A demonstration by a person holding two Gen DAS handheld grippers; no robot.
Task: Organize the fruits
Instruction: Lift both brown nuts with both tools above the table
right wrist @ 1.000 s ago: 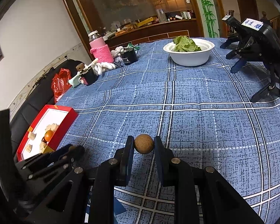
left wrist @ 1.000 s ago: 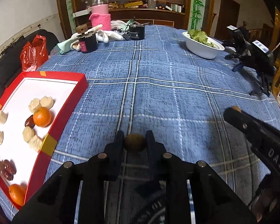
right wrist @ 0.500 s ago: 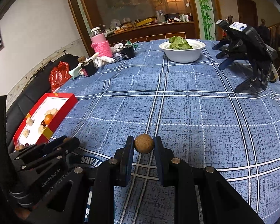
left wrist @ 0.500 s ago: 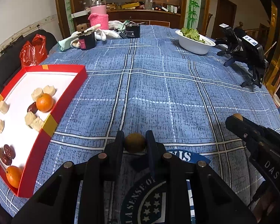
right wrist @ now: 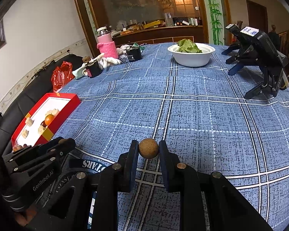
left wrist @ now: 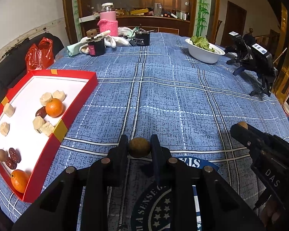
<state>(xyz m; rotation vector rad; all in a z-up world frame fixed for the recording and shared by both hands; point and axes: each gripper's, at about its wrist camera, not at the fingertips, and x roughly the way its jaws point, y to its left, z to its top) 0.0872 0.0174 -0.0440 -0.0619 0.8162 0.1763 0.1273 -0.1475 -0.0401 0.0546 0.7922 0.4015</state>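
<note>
While the left tool (left wrist: 139, 146) is gripping a small brown-green round fruit (left wrist: 139, 147) at lower centre, the right tool (right wrist: 148, 148) is clamping a tan rough ball-shaped fruit (right wrist: 148, 148) above the blue plaid surface (right wrist: 192, 115); a red cardboard tray (left wrist: 78, 100) is sitting at left.

black left hand-held gripper (left wrist: 139, 146), silver round screws, black right hand-held gripper (right wrist: 148, 150), white "genrobot.ai" lettering

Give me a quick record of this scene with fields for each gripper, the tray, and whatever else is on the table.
left gripper: shut on a small brown round fruit
right gripper: shut on a tan round fruit
red tray: two oranges, pale chunks, dark dates
table: blue plaid cloth
white bowl: holds greens
</note>
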